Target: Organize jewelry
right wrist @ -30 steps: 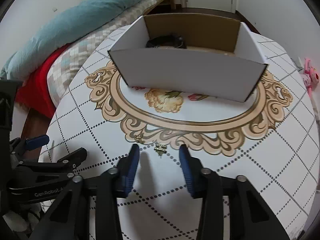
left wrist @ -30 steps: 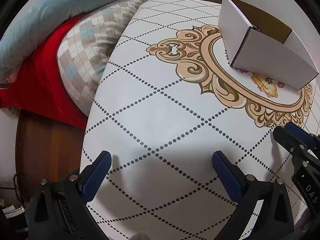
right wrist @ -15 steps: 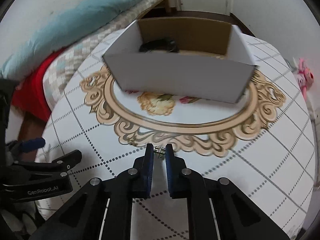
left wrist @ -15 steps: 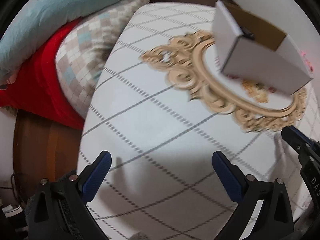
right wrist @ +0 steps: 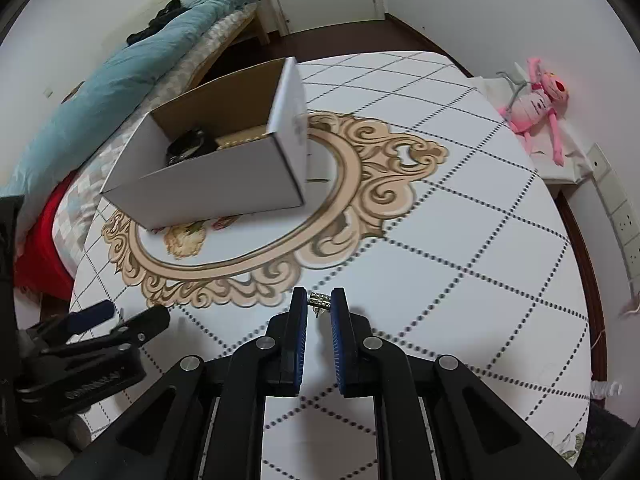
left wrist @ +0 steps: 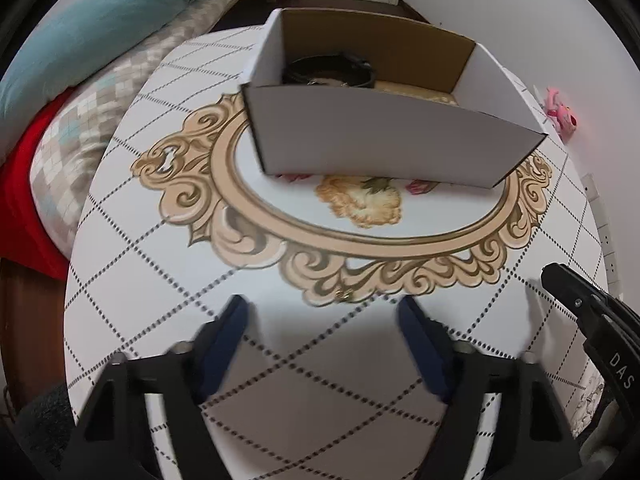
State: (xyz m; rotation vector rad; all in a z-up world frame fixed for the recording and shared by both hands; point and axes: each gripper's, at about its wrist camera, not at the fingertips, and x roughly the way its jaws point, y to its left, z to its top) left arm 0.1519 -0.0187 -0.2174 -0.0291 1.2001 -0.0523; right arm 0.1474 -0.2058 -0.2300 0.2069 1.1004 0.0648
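Observation:
My right gripper [right wrist: 319, 300] is shut on a small gem-set earring [right wrist: 319, 300] and holds it above the table. My left gripper [left wrist: 322, 312] is open and empty above the table's near part. A second small gold earring [left wrist: 344, 293] lies on the gold scroll pattern just ahead of it. A white cardboard box [left wrist: 384, 140] stands on the table's middle; it also shows in the right wrist view [right wrist: 216, 176]. Dark jewelry [left wrist: 332, 72] lies inside it.
The round table [right wrist: 460, 240] has a dotted diamond pattern. A bed with a teal quilt [left wrist: 100, 32] and red cover lies to the left. A pink plush toy [right wrist: 536, 100] lies beyond the table's right edge. The right gripper's body [left wrist: 592, 320] shows at right.
My right gripper closed on the earring, lifted it off the table and swung right. My left gripper swung right to face the box and the other earring.

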